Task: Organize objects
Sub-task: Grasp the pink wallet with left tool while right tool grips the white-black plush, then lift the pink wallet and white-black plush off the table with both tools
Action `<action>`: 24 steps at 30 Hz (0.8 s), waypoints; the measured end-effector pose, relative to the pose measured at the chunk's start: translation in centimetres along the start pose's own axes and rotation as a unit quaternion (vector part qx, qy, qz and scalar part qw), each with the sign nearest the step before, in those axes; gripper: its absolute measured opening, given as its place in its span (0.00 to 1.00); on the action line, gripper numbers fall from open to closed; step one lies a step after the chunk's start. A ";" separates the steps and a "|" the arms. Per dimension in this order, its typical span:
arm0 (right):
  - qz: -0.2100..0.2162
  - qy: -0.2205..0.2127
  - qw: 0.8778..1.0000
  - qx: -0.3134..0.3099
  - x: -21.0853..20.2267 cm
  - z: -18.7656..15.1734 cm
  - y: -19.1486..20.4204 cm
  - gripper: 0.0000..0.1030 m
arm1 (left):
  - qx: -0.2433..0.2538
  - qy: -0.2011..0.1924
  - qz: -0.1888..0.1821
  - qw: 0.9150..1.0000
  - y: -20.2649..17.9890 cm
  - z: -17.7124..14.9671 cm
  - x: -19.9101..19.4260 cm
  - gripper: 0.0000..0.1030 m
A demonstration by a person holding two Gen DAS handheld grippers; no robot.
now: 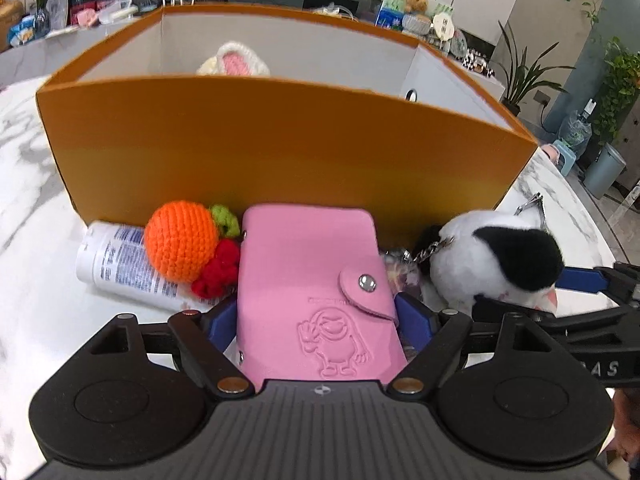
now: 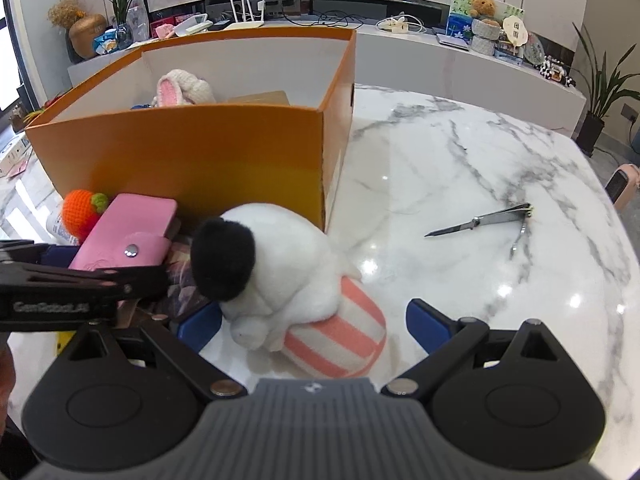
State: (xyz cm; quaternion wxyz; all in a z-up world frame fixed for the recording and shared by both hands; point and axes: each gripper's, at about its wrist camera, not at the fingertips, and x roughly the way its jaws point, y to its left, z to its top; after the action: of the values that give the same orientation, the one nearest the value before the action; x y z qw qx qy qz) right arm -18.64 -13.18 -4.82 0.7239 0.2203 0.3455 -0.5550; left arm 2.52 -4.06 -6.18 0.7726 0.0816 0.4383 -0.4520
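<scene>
Gripping pink wallet (image 1: 308, 280) in left tongs (image 1: 316, 320), right tongs (image 2: 314, 320) spread around plush toy (image 2: 276, 264)

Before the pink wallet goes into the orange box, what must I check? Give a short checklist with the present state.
1. Left gripper shut on wallet: ok.
2. Box open on top: ok.
3. Room inside box beside the knitted bunny: ok.
4. Wallet snap closed: ok.
5. Wallet free of the crochet orange beside it: cannot tell.
6. Right gripper out of the way: not ok, open around the plush, close by.
</scene>
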 end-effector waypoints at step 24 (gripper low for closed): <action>0.079 -0.004 0.996 0.031 2.6 0.2 -0.1 0.79 | -0.031 -0.012 0.016 0.999 0.9 -0.1 -0.4 0.91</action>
State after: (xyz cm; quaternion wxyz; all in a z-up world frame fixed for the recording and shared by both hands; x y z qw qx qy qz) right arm -18.31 -14.99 -6.62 0.7599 0.2672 0.3065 -0.5072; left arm 3.05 -3.21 -6.22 0.7870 0.0591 0.4418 -0.4265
